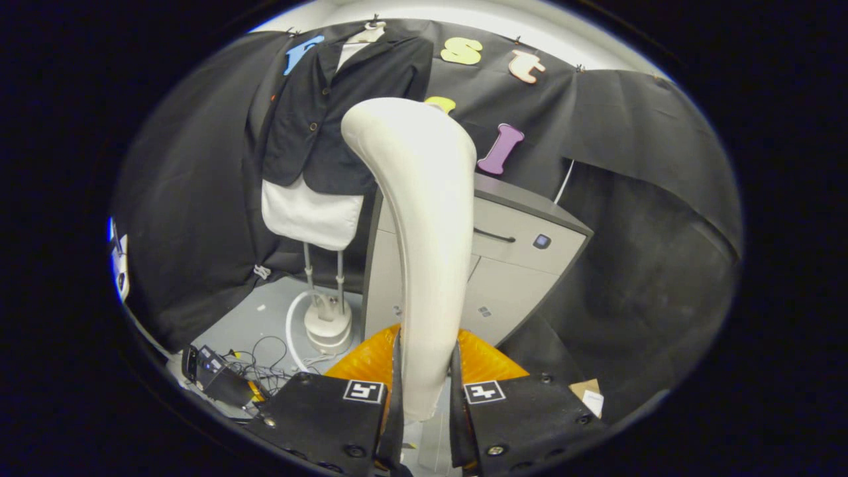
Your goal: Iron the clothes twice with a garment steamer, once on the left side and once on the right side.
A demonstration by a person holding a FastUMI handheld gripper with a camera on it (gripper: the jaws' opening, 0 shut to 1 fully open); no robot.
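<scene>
My gripper [425,371] is shut on the handle of a white garment steamer [424,218], which rises between the fingers and curves over at its top. Beyond it and to the left hangs a dark jacket [331,112] on a white padded form [311,215] that stands on two thin poles with a round white base [328,328]. The steamer's head sits in front of the jacket's right side and hides part of it. Whether the head touches the cloth I cannot tell.
A grey cabinet [523,258] with a drawer handle stands right behind the steamer. A white hose [291,331] curls on the grey floor by the base. Cables and a small black device [215,371] lie at the lower left. Black cloth walls close the booth.
</scene>
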